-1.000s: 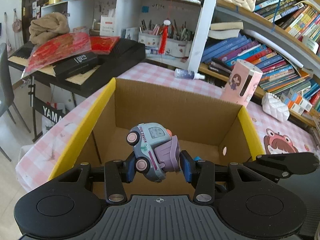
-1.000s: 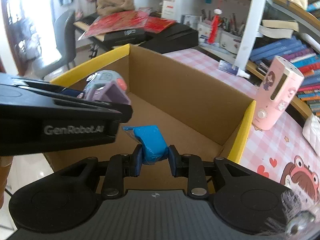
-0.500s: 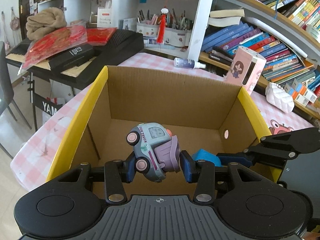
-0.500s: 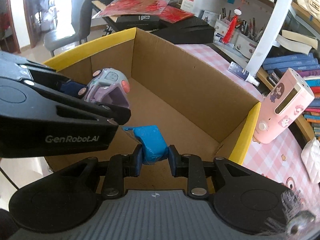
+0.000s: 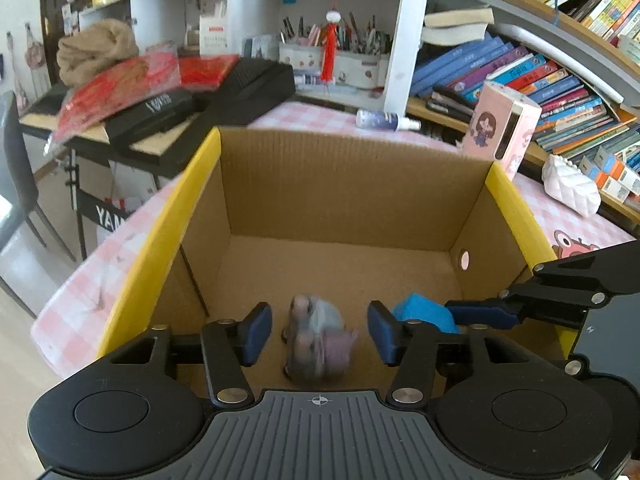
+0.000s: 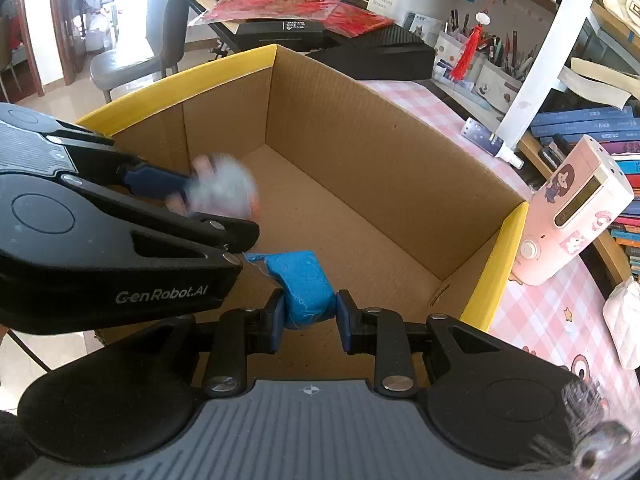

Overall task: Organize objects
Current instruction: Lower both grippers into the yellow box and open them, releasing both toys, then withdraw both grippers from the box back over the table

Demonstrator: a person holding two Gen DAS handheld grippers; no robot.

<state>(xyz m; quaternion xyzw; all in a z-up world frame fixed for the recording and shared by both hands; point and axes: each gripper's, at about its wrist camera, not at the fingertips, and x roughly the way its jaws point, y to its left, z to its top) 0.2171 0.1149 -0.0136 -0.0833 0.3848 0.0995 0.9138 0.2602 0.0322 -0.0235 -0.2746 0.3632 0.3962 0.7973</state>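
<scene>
An open cardboard box (image 5: 352, 184) with yellow flap edges sits on the pink checked table. My left gripper (image 5: 320, 332) hangs over its near end, and its jaws are opening. A pale blue and lilac toy truck (image 5: 318, 340) is blurred in the gap between the pads, touching neither. In the right wrist view the truck (image 6: 224, 190) is a blur beside the left gripper (image 6: 216, 212). My right gripper (image 6: 310, 316) is shut on a blue spongy object (image 6: 306, 280), held over the box (image 6: 360, 132) just right of the left gripper.
A pink cartoon-printed device (image 5: 502, 128) and a white quilted pouch (image 5: 570, 190) stand right of the box. A spray bottle (image 5: 384, 120) lies behind it. Bookshelves fill the back right. A black keyboard (image 5: 240, 88) with red bags is at the left, near a grey chair (image 6: 160, 40).
The left gripper's jaws have spread and let go of the toy truck, which has dropped lower between them and blurs. The right gripper still grips the blue object and has rolled slightly.
</scene>
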